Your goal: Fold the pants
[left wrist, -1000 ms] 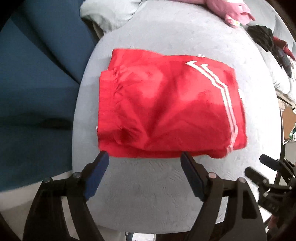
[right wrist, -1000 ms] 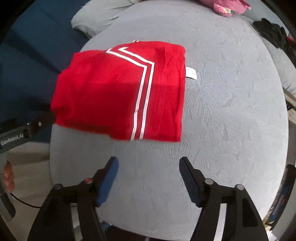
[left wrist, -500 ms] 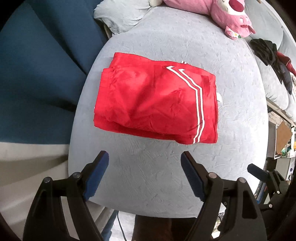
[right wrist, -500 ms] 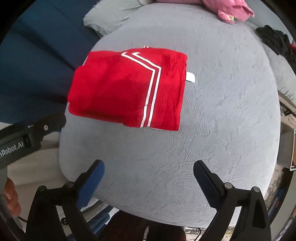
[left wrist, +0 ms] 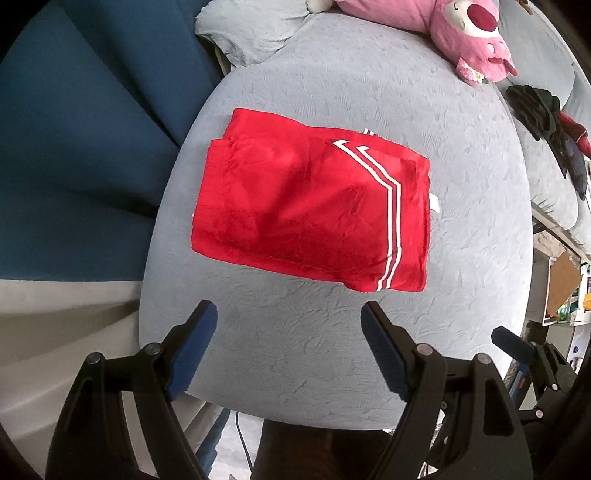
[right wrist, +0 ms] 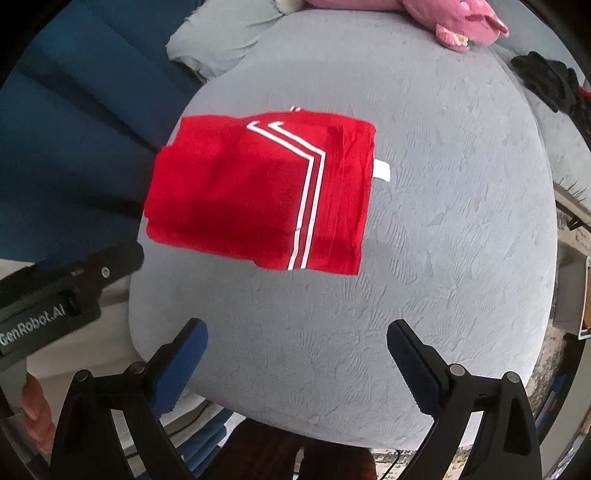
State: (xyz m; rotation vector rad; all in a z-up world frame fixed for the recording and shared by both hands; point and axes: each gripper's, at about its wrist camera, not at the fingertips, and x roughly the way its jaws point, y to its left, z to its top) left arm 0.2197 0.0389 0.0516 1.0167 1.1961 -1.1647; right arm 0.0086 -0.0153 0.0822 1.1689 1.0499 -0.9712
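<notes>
Red pants (left wrist: pixel 314 210) lie folded into a squat rectangle on the grey cushion (left wrist: pixel 461 229), toward its left side, white stripes bent over the top layer and a white tag (right wrist: pixel 382 170) peeking out at the right edge.

Your left gripper (left wrist: pixel 288 349) hangs above the near part of the cushion, short of the pants, its jaws spread wide with nothing between them. Your right gripper (right wrist: pixel 297 363) is likewise poised over bare cushion, clear of the cloth. Its jaws have just been opening and now stand wide, empty. In the right wrist view the left tool's black body crosses the lower left corner, with your fingers (right wrist: pixel 35 413) on its handle.

By the look of it, the folding itself is done: the layers sit stacked with their edges roughly square, and both tools are off the cloth. You are at the release and check step. If anything remains, it would call for a light press to flatten the puffed top layer, or tucking in the tag. Far back, a pink plush (left wrist: pixel 454 33) and dark clothes (left wrist: pixel 539 110) lie well apart from the work.
</notes>
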